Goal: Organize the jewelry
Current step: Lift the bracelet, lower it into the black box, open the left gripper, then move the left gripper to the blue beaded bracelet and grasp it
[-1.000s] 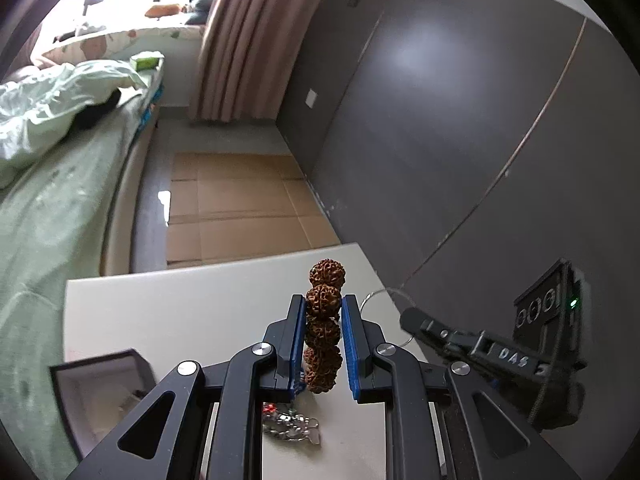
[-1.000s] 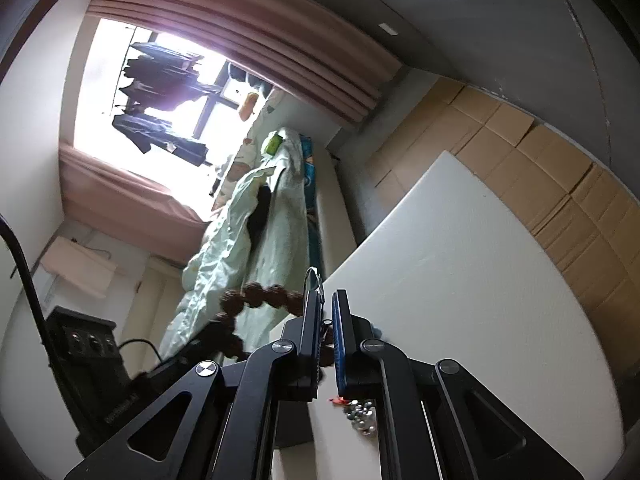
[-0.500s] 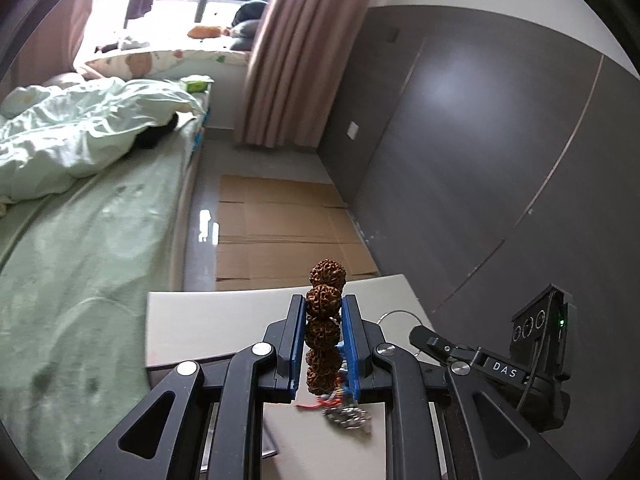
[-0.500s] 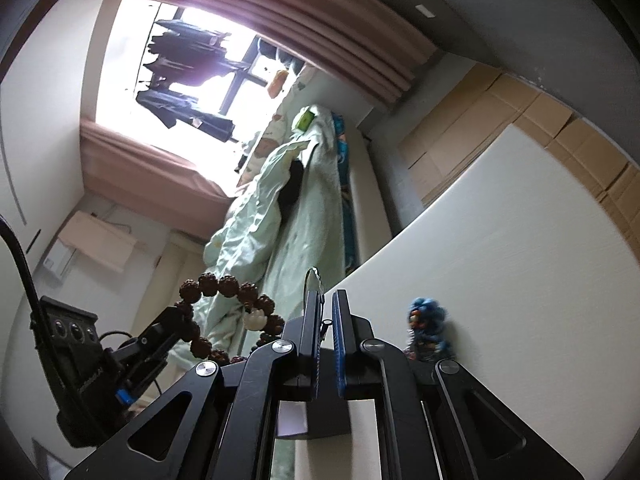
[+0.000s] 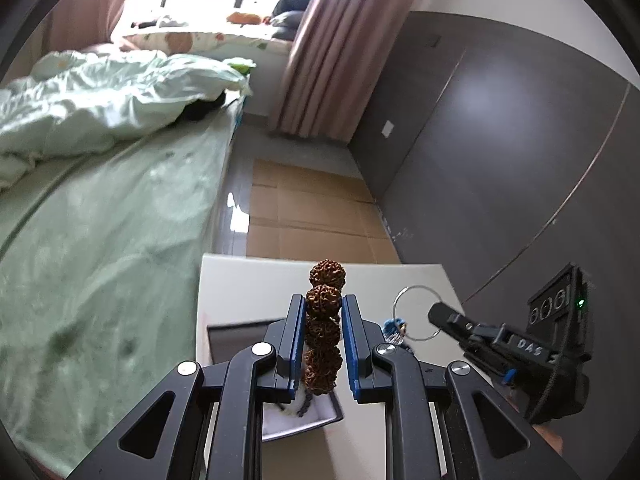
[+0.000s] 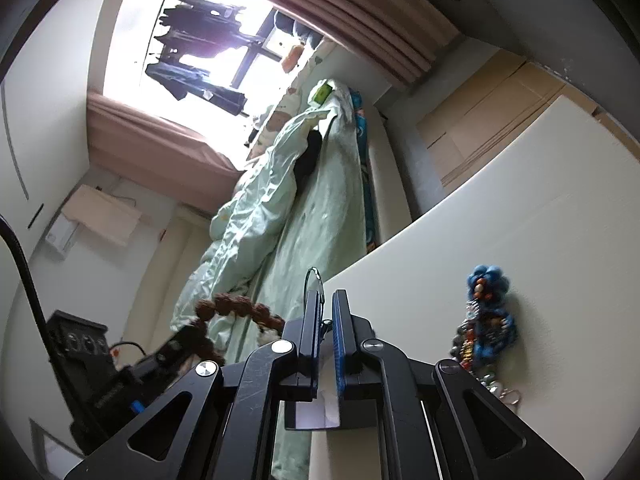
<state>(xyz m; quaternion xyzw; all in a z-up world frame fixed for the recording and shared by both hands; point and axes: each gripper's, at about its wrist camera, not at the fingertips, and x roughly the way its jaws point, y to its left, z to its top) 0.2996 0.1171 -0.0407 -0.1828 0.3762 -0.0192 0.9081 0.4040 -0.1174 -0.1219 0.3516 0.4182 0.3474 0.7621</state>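
The left tool (image 5: 322, 322) is clenched on a string of knobbly brown beads (image 5: 323, 324), which rises upright between its blue pads above an open jewelry box (image 5: 298, 420) on the white desk (image 5: 248, 284). Only this view shows the right tool (image 5: 438, 312) gripping a thin wire hoop (image 5: 416, 312). From the right wrist, that tool (image 6: 326, 320) is nearly closed on the hoop's edge (image 6: 314, 276); a blue beaded piece (image 6: 488, 312) lies on the desk beside it. Farther off, the bed (image 5: 100, 208) with its pale green quilt.
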